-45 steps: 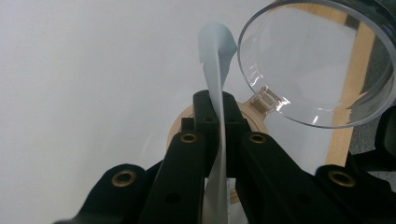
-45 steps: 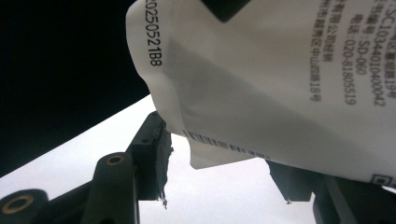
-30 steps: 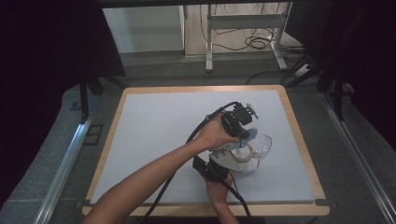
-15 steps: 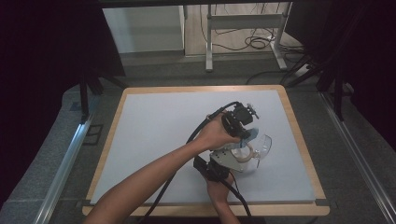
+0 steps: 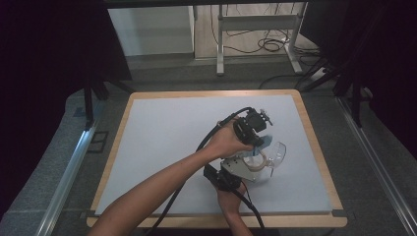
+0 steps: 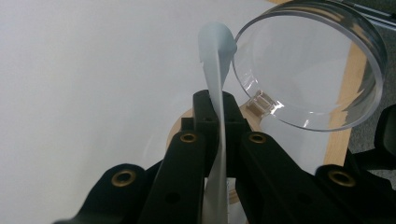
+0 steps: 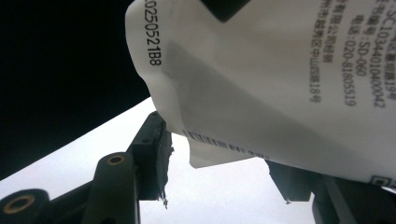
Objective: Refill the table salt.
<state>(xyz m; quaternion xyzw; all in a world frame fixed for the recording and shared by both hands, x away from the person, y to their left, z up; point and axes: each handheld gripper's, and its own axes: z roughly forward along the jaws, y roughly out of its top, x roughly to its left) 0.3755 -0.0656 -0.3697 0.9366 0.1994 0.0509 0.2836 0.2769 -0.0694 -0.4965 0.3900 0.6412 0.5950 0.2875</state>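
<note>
"02505 21b8", "020-81805519" and "sd-060" on the white packet (image 7: 280,70)

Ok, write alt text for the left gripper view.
The left gripper pinches a thin, pale blue strip on edge between its black fingers, above a white table. A clear round dish stands tilted at upper right, just beyond the strip's tip.

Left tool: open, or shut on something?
Shut: left tool pinches a thin pale blue sheet edge-on, beside the clear round container.

Clear container (image 5: 269,156) on table (image 5: 162,137), perhaps tilted
</note>
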